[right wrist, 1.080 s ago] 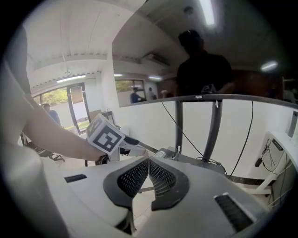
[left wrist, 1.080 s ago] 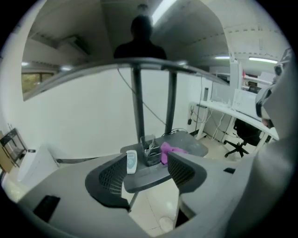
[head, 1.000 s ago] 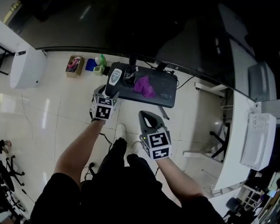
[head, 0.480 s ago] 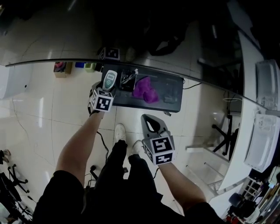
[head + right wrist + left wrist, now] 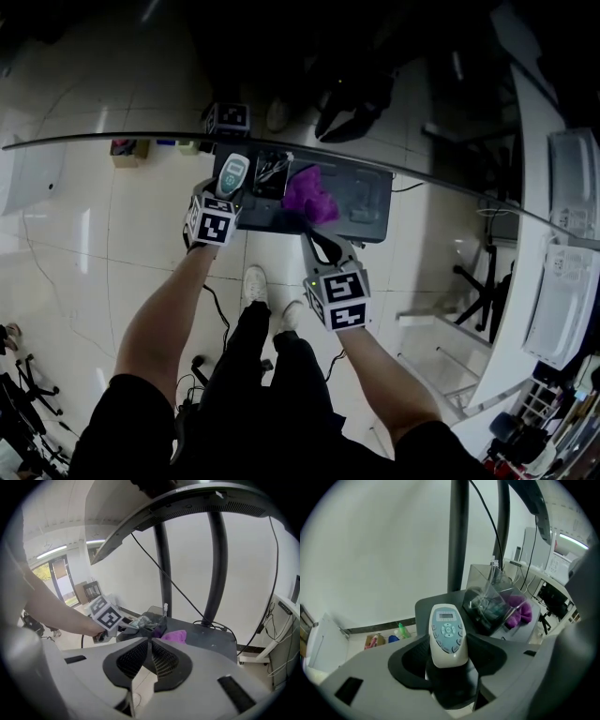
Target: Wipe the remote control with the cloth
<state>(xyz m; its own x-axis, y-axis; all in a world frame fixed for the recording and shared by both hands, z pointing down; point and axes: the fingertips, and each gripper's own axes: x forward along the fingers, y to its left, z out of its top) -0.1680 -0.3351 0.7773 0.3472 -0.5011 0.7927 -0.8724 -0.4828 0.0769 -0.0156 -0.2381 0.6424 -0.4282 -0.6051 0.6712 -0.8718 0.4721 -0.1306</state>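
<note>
**Head view and both gripper views.** The left hand-held gripper [image 5: 449, 662] had the remote control [image 5: 447, 632] lengthwise between its jaws. These were closing on the remote's lower end. The keypad faced the camera, and the upper end reached over the left edge of the dark table [image 5: 370, 197].

The right hand-held gripper [image 5: 150, 649] was empty. Its jaws were almost together and just starting to part, and they pointed toward the purple cloth [image 5: 174, 635]. The cloth lay bunched on the table just beside a clear box [image 5: 151, 619] of small items.

Cloth and remote were apart, so no wiping contact existed. The step in hand was judged to be fetching the cloth.

To do it well:
- The right jaws would need to spread fully before descending.
- They should take a raised fold near the middle of the cloth rather than an edge, so that enough fabric hangs free to cover the keypad.
- They should stay clear of the box.
- The left grip should settle firmly low on the body, leaving display and buttons exposed.
- The left grip should be steady enough that wiping pressure does not twist the remote loose.
</note>
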